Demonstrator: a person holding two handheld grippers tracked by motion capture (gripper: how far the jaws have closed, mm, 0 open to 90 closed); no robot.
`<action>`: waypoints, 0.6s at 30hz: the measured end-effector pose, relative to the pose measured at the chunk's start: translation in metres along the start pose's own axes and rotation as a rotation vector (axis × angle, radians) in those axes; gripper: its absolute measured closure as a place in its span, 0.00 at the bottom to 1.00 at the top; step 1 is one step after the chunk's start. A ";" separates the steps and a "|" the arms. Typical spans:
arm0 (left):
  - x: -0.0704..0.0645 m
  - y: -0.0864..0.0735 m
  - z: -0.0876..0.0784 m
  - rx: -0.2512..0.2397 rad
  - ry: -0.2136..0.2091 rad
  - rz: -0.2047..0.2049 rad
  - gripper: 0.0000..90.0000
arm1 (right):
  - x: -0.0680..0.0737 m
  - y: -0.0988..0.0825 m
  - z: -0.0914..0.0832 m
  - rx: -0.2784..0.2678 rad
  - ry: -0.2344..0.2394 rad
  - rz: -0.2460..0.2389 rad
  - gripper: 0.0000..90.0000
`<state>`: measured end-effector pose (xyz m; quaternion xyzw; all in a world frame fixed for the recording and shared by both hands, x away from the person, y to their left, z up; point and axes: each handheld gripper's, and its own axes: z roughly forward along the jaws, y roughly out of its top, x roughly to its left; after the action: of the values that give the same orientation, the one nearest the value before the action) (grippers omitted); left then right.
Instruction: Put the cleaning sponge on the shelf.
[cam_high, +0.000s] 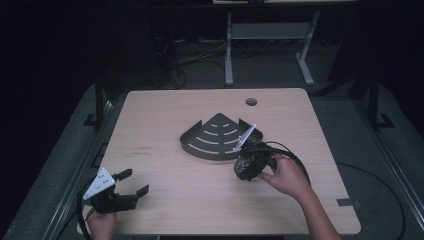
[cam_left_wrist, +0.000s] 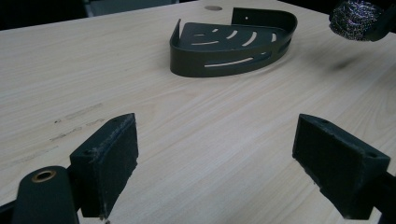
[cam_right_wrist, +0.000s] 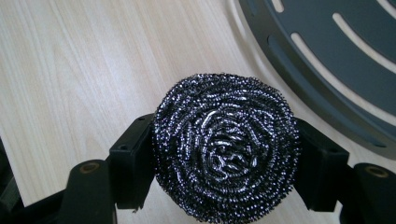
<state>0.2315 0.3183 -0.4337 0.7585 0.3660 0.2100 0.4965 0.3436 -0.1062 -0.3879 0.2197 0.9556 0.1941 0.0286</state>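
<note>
We have the scourer (cam_right_wrist: 226, 149), a round wad of steel wool, pinched between the jaws of our right gripper (cam_high: 248, 165), one pad pressed into each side of it. It hangs just clear of the table (cam_high: 165, 200), its shadow on the wood below in the left gripper view (cam_left_wrist: 356, 18). The rack (cam_high: 220, 137), a dark corner shelf with curved slots and a low wall, lies just beside it, ahead and to the left in the high view. In the right gripper view its curved rim (cam_right_wrist: 299, 60) sits up and to the right of the scourer, near but apart. That is the relation we judge the next move turns on: a short carry over that rim and into the slotted floor. Our right hand is much the nearer to the rack. Our left gripper (cam_high: 134, 184) rests well apart at the near left corner, jaws spread wide on nothing, pointed toward the rack.
</note>
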 end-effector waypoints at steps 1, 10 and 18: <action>0.000 0.000 0.000 -0.001 0.000 -0.001 0.15 | 0.000 0.001 0.000 0.001 0.001 0.001 0.34; 0.001 0.000 0.000 0.001 0.001 0.000 0.15 | -0.005 0.007 0.001 0.014 0.007 -0.001 0.34; 0.001 0.000 0.000 -0.001 0.000 -0.001 0.15 | -0.008 0.014 -0.001 0.014 0.014 -0.006 0.34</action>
<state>0.2320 0.3188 -0.4340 0.7581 0.3664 0.2099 0.4970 0.3571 -0.0981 -0.3821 0.2155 0.9578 0.1889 0.0210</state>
